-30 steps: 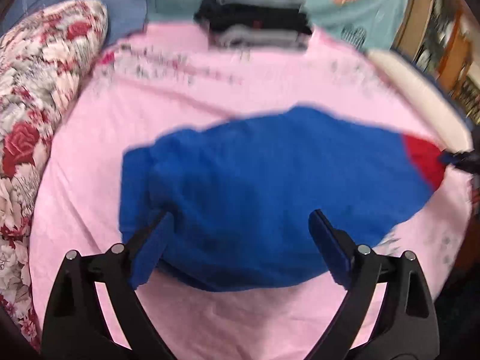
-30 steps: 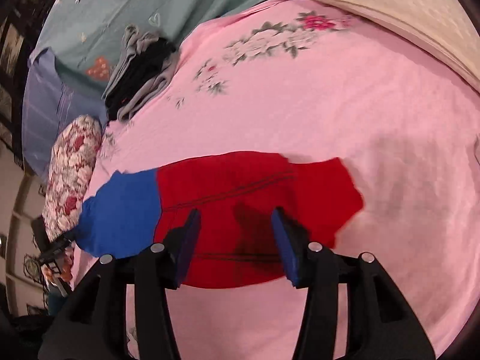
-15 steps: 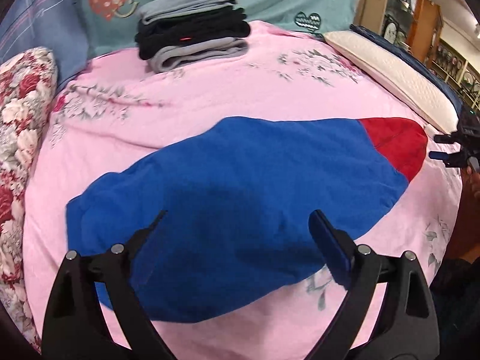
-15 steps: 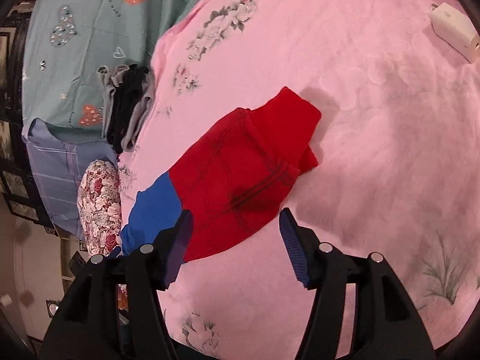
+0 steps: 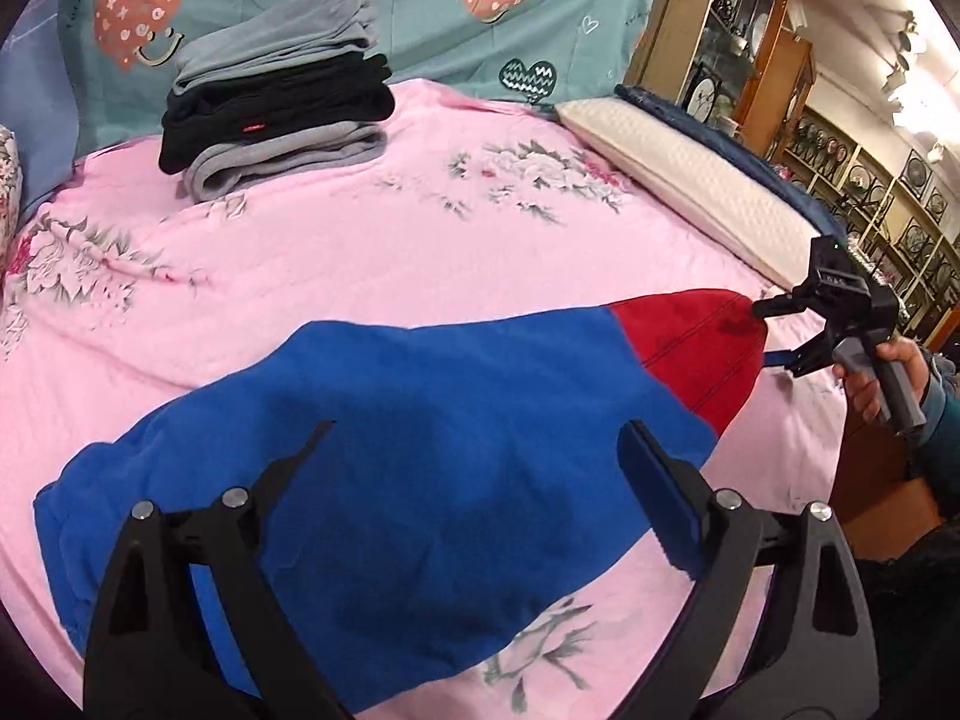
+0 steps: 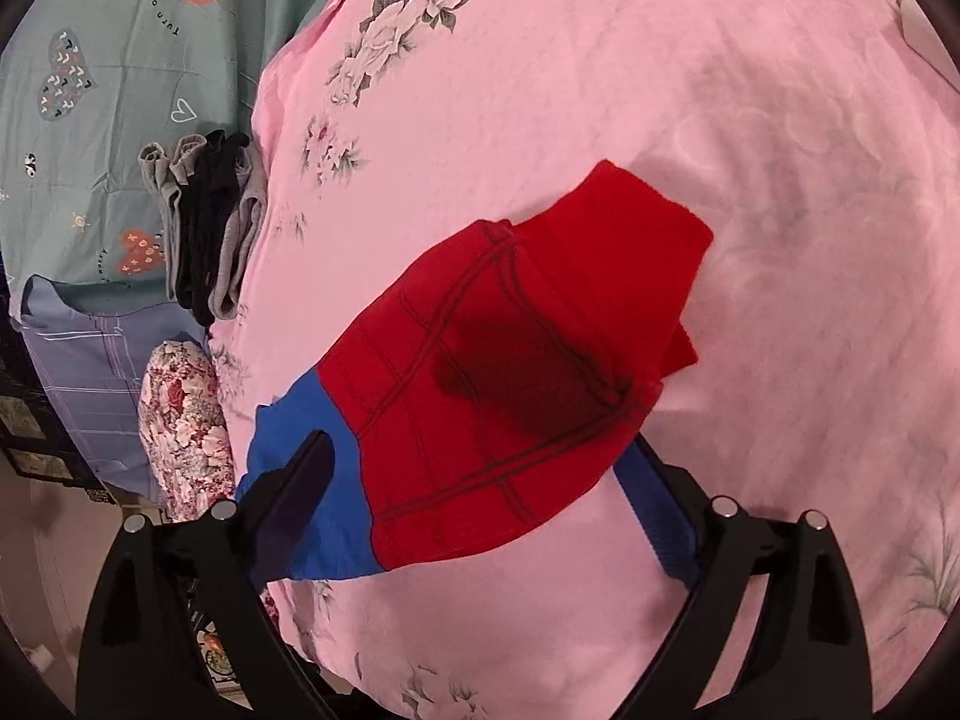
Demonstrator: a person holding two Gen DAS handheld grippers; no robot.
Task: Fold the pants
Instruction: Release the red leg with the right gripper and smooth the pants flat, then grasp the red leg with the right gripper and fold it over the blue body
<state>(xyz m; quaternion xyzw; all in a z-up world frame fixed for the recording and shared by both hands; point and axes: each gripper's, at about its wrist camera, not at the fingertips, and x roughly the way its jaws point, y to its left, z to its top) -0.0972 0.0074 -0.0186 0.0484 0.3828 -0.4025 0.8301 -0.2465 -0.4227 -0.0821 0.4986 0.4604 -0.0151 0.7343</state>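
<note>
Our left hand-held gripper (image 5: pixel 474 480) hovers over the blue end of the pants (image 5: pixel 384 456), its two fingers spread wide apart with nothing between them. Our right hand-held gripper (image 6: pixel 480 504) sits over the red end of the same pants (image 6: pixel 510 396), fingers likewise wide apart and holding nothing; its shadow falls dark on the red cloth. From the left wrist view we also see that right hand-held gripper at the far right, just beside the red end, gripped by a hand (image 5: pixel 882 372) in a teal sleeve (image 5: pixel 942 420).

The pants lie flat on the bed, on a pink sheet (image 5: pixel 360 240) printed with pale flowers. They stretch across it lengthwise, blue for most of their length and red at one end, with dark stitched lines crossing the red part. The red end has a folded cuff-like band at its tip.

Further back on the sheet, well apart from the pants, rests a stack of folded clothes (image 5: pixel 276 90), grey and black in layers. Behind it spreads a teal cover (image 5: pixel 480 30) with hearts. A cream pillow (image 5: pixel 690 192) lies along the right edge of the bed, and a floral cushion (image 6: pixel 186 414) sits near the blue end. Wooden cabinets (image 5: pixel 750 48) stand beyond the bed.
</note>
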